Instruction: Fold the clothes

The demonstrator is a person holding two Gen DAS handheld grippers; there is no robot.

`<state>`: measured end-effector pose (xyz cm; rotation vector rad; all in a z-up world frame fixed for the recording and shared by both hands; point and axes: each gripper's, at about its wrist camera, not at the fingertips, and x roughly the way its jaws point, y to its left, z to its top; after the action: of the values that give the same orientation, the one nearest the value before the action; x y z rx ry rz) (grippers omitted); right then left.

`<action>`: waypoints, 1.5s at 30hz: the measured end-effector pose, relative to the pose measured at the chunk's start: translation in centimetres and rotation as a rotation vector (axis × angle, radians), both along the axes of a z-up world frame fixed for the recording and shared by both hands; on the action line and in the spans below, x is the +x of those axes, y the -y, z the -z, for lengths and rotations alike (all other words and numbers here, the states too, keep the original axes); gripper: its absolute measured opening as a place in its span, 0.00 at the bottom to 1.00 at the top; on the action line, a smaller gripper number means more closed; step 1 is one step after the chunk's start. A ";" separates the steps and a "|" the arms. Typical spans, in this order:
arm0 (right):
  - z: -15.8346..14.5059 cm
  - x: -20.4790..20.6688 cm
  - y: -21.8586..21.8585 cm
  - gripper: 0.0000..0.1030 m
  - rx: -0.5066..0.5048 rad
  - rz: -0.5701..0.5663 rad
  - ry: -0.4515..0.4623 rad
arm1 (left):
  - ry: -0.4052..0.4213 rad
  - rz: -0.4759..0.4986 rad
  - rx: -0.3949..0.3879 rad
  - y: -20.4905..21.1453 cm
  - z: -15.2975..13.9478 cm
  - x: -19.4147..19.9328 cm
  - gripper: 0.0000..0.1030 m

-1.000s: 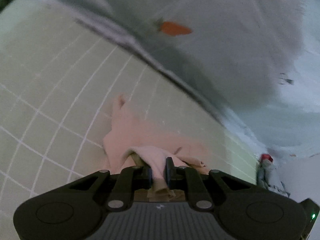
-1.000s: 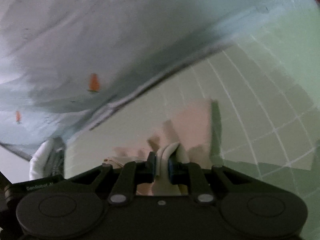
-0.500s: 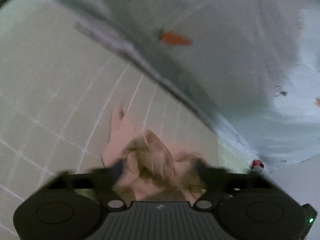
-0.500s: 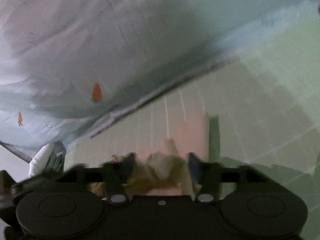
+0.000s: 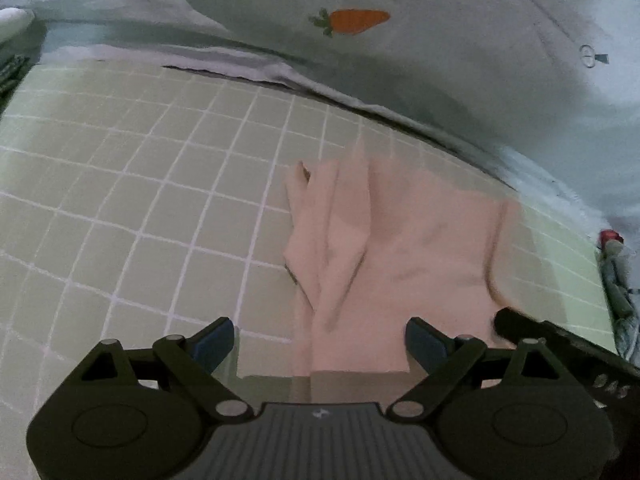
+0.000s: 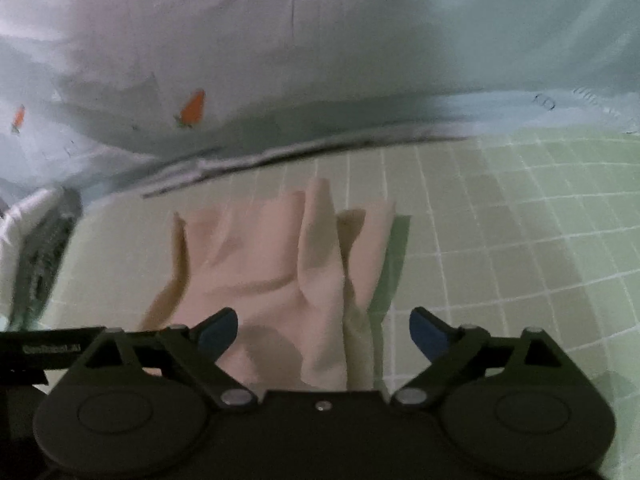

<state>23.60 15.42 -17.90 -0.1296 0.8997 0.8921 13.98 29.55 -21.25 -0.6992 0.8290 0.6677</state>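
Note:
A pale pink garment (image 5: 400,248) lies rumpled in soft folds on a green mat with a white grid (image 5: 140,184). My left gripper (image 5: 320,340) hovers open just above the garment's near edge, and its blue pads (image 5: 212,340) touch no cloth. In the right wrist view the same pink garment (image 6: 272,264) spreads out ahead on the mat (image 6: 500,240). My right gripper (image 6: 324,332) has its jaws opening wide. Cloth lies beneath and between them, but the pads (image 6: 218,330) do not press on it.
Beyond the mat's far edge lies a pale blue sheet printed with orange carrots (image 5: 352,20) (image 6: 192,108). A rolled grey-white bundle (image 5: 618,280) (image 6: 36,248) sits at the mat's side. The other gripper's black body (image 5: 560,344) reaches in from the right.
Both grippers were shut on bunched pink cloth a second ago and have let go. The garment has dropped flat onto the mat, and both wrists have rolled.

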 end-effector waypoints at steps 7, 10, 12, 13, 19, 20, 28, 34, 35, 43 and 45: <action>2.1 4.6 -1.8 0.57 0.059 0.026 -0.046 | 0.058 -0.044 0.069 -3.8 1.1 0.3 0.67; 3.1 7.0 -1.3 0.34 0.143 0.065 -0.136 | 0.113 -0.064 0.051 -5.5 1.5 0.3 0.43; 3.9 7.7 -0.7 0.25 0.210 0.096 -0.206 | 0.180 -0.088 -0.024 -6.5 2.1 0.0 0.27; 4.2 7.8 -0.4 0.24 0.228 0.109 -0.229 | 0.220 -0.103 -0.075 -6.9 2.5 -0.3 0.24; 4.5 7.1 -0.5 0.28 0.219 0.110 -0.219 | 0.307 -0.083 -0.141 -6.3 3.3 -0.4 0.25; 4.5 7.0 -0.7 0.27 0.213 0.100 -0.211 | 0.318 -0.077 -0.153 -6.2 3.4 -0.3 0.23; 1.7 5.8 1.2 0.12 0.306 0.119 -0.208 | 0.402 -0.126 -0.218 -5.9 1.7 -1.7 0.13; -3.9 2.2 4.1 0.11 0.410 0.108 -0.158 | 0.483 -0.106 -0.138 -2.5 -4.6 -5.4 0.12; -4.8 1.6 4.6 0.11 0.425 0.100 -0.149 | 0.494 -0.100 -0.121 -1.7 -5.7 -6.3 0.12; -10.7 -4.2 7.2 0.11 0.527 0.034 -0.084 | 0.551 -0.090 0.009 3.0 -11.7 -13.5 0.12; -11.5 -5.9 6.8 0.11 0.528 0.017 -0.066 | 0.565 -0.111 0.019 3.2 -12.4 -15.2 0.12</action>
<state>17.74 8.58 -6.44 0.3640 0.6978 1.0940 -1.19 26.37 -8.88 -0.8662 0.2645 0.5351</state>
